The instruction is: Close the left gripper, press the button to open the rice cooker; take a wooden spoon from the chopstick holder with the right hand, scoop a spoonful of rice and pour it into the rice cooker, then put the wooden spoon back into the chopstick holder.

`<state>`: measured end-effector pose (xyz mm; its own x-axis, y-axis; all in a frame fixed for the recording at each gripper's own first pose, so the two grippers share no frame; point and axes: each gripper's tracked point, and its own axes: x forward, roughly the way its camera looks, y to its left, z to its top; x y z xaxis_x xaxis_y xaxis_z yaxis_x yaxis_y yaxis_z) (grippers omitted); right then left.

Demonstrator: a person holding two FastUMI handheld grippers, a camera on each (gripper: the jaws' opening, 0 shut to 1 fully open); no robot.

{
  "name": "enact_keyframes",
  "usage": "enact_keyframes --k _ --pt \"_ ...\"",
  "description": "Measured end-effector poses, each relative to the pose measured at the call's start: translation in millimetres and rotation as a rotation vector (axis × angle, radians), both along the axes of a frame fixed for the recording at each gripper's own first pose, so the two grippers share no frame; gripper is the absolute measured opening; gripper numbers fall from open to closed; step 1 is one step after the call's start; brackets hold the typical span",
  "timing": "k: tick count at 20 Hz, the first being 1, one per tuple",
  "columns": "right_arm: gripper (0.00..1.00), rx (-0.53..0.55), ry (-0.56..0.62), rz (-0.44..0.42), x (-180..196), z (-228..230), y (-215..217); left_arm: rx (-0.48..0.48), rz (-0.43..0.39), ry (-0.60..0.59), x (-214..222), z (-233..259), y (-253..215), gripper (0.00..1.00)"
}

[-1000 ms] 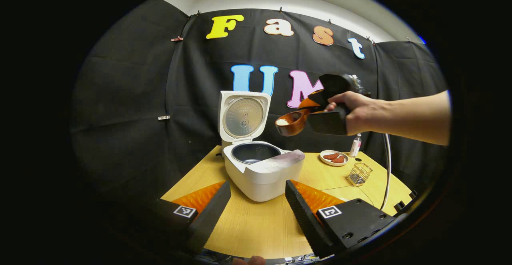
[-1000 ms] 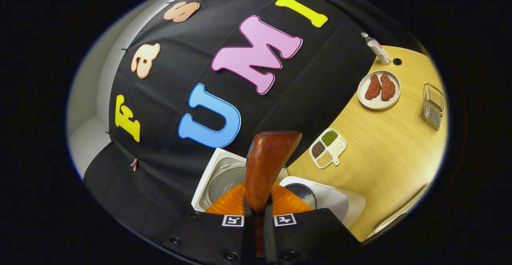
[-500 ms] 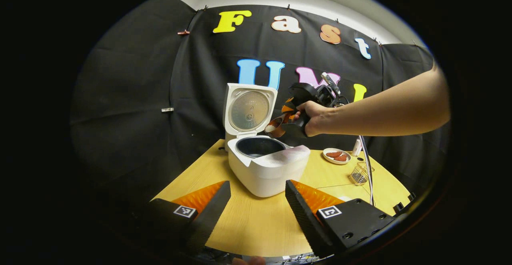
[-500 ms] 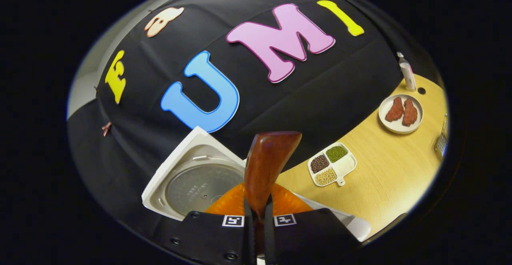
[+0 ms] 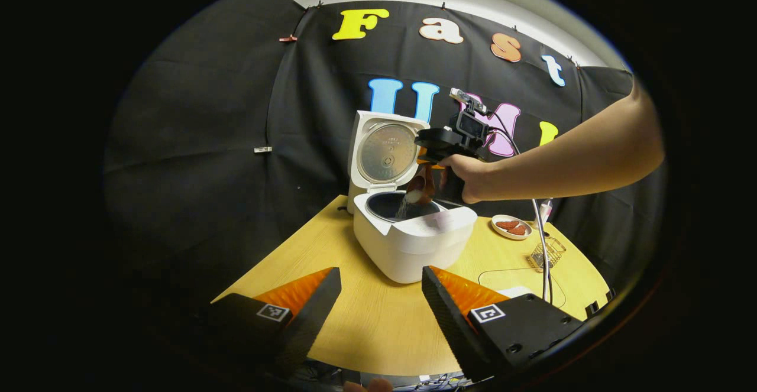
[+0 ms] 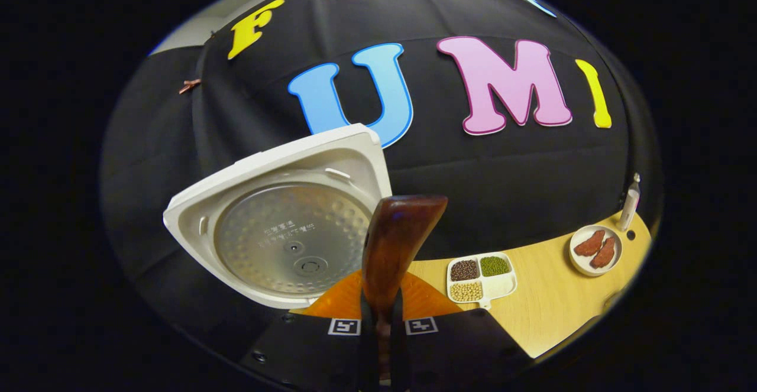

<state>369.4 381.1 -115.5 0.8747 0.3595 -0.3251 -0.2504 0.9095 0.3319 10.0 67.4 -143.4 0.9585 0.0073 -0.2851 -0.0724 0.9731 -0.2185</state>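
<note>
The white rice cooker [image 5: 414, 244] stands on the table with its lid [image 5: 387, 152] raised. A hand holds my right gripper [image 5: 427, 164] above the pot, shut on the wooden spoon [image 5: 419, 190]. The spoon's bowl is tipped down and rice [image 5: 404, 206] falls from it into the inner pot. In the right gripper view the spoon handle [image 6: 395, 250] sticks up from between the shut fingers of my right gripper [image 6: 381, 316], with the lid's underside [image 6: 284, 226] close on the left. My left gripper [image 5: 378, 306] hangs open in front of the cooker, holding nothing.
The wire chopstick holder [image 5: 547, 254] stands at the right on the wooden table [image 5: 366, 327]. Behind it are a plate of red pieces [image 5: 511, 226] and a small bottle [image 5: 543, 211]. A divided dish of beans and grains [image 6: 480, 277] lies right of the cooker.
My right gripper has carried the spoon left and down over the pot and tipped it, so rice now pours out. The left gripper has stayed open and drawn slightly back.
</note>
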Motion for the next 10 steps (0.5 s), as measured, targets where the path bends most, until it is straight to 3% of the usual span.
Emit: enact_keyframes --k 6,10 --pt "0.12 -0.339 -0.204 0.22 -21.9 1.2 30.6 -0.005 -0.015 0.007 0.8 -4.8 -6.9 0.95" --pt "0.12 -0.499 -0.327 0.337 -39.2 5.9 51.2 -0.01 -0.015 0.012 0.2 -6.1 -6.7 0.95"
